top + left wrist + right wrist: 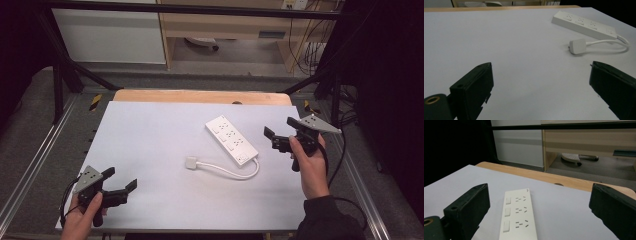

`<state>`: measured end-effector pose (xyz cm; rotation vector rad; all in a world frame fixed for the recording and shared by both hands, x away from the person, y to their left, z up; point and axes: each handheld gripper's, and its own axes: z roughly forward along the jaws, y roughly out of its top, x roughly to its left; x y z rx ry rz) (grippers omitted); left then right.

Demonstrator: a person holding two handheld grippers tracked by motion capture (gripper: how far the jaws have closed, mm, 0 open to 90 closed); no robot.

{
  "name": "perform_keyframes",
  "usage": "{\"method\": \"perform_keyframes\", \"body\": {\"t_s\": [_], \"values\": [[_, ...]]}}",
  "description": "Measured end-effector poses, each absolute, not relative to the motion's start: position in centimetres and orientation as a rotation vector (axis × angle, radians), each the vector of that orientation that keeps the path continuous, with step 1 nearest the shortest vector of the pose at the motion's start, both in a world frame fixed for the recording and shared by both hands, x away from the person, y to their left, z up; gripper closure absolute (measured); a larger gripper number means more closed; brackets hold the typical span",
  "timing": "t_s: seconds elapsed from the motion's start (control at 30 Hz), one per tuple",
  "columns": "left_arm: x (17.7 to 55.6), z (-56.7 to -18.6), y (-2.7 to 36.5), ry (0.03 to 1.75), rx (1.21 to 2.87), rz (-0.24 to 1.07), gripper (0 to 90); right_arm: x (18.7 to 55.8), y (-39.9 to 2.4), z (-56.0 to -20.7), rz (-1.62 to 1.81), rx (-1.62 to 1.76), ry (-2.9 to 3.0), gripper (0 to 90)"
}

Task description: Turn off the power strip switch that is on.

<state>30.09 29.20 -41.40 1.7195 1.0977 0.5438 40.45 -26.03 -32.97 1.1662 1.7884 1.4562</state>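
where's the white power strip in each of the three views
High view: power strip lies right of centre on the white table sheet, running diagonally.
Left gripper view: upper right, beyond the jaws.
Right gripper view: bottom centre, between the jaws.
Shared landmark: the wooden table edge behind the sheet.

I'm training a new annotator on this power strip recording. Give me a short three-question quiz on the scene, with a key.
1. True or false: the plug is pushed into a socket of the power strip.
2. Which tongs are nearer the power strip: A) left tongs B) right tongs?
3. Fill in: the power strip has ___ sets of sockets on its top face.

Key:
1. False: the plug lies loose on the white table cover, its cable curling back to the strip.
2. B.
3. Three.
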Motion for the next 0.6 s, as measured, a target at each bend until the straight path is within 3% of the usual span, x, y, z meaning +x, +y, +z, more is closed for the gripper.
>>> {"method": "perform_keyframes", "body": {"t_s": [0.6], "values": [[30.1,-41.4,29.3,1.103,1.714,0.543,5.2,36.2,-28.5,-37.6,1.411,1.203,1.756,4.2]]}}
